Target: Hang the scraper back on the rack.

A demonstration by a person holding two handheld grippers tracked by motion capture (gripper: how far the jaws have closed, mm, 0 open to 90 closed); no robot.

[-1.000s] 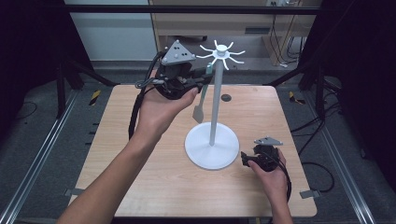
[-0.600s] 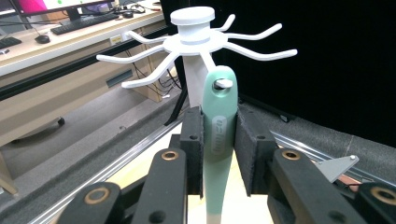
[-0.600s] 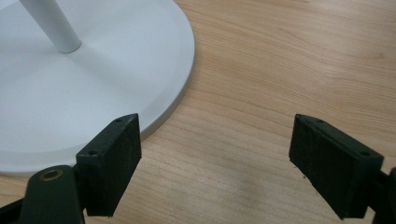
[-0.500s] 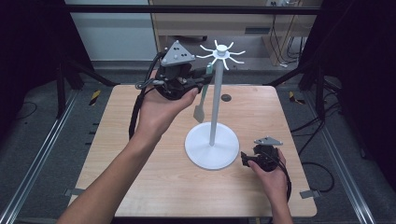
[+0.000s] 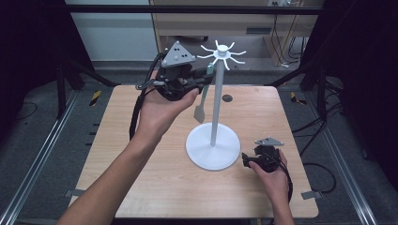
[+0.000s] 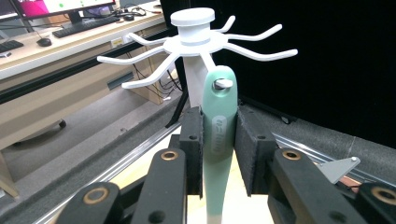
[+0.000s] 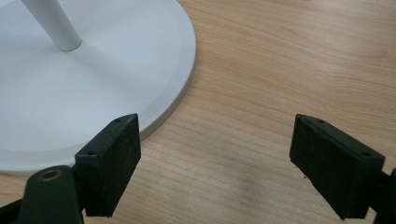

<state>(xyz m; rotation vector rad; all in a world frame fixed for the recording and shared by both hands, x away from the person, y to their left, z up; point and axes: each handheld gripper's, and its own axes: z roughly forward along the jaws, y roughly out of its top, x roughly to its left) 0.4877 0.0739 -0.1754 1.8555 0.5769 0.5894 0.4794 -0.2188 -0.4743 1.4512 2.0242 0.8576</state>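
A white hook stand (image 5: 214,108) rises from a round base (image 5: 212,151) in the middle of the wooden table (image 5: 141,187). A mint-green spatula (image 5: 201,107) hangs beside the pole, blade down. The hole at the top of its handle (image 6: 218,116) sits on one hook (image 6: 223,84) of the stand's spoked top (image 6: 196,39). My left gripper (image 6: 218,140) is raised to the stand's top (image 5: 202,77), and both pads press on the handle. My right gripper (image 7: 217,163) rests low on the table at the base's right edge (image 5: 248,159), jaws wide apart and nothing between them.
The stand's other hooks (image 6: 261,51) are bare. A dark round hole (image 5: 227,98) marks the table behind the stand. Black frame posts and rails (image 5: 51,140) run along the table's sides. A desk with a keyboard (image 6: 84,25) stands far behind.
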